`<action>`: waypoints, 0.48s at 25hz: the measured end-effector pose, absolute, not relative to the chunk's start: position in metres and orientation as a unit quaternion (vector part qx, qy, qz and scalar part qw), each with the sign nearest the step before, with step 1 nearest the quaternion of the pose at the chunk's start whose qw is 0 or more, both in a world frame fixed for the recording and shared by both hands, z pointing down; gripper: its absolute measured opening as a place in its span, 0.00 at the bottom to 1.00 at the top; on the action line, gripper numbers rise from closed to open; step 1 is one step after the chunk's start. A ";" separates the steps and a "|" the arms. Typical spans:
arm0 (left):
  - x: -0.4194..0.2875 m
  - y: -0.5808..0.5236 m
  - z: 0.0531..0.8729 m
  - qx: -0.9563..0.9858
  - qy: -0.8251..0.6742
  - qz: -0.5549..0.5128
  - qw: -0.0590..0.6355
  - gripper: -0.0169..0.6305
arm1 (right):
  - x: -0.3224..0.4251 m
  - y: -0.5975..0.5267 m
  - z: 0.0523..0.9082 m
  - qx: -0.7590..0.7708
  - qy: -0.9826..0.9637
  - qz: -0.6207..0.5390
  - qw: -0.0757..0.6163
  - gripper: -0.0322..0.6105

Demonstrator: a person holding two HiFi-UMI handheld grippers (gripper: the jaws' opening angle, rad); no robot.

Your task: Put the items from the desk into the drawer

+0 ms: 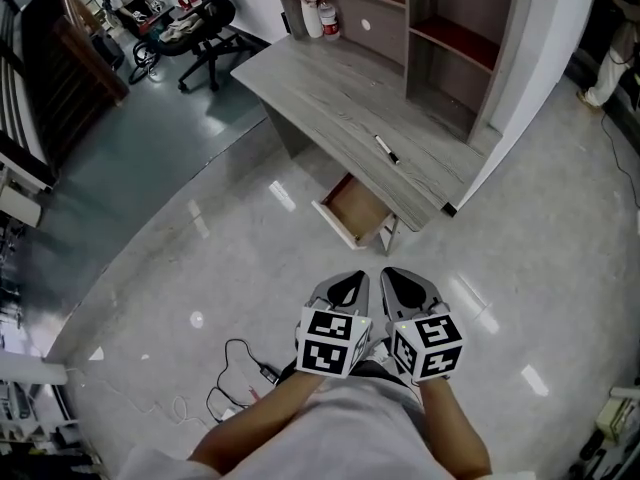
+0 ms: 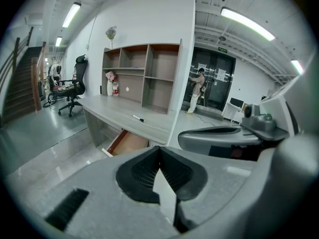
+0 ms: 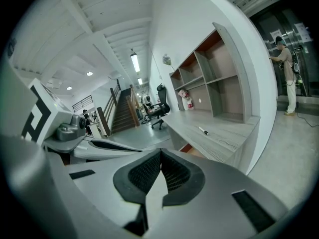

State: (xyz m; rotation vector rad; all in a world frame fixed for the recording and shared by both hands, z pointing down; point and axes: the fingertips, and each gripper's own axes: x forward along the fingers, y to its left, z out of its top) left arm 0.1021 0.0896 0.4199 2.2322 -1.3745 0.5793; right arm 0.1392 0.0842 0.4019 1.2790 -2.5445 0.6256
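While left gripper [image 1: 347, 286] and right gripper [image 1: 402, 284] hang clenched and empty, task looks unstarted: marker [image 1: 386, 149] lies on desk [image 1: 320, 93] at 12 o'clock, drawer [image 1: 357, 211] open at 11 o'clock.

A grey wood-grain desk [image 1: 340, 118] stood below a brown open shelving unit [image 1: 440, 28] on a glossy pale floor [image 1: 180, 268]. A black office chair [image 1: 205, 28] sat near a dark staircase [image 2: 22, 88]. Tube lights [image 2: 246, 24] lit white walls [image 2: 144, 19] and dark glass doors [image 2: 217, 78].
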 end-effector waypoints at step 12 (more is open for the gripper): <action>0.089 0.032 0.433 0.832 -0.455 0.209 0.239 0.03 | 0.121 0.036 0.418 0.470 -0.844 0.226 0.128 0.05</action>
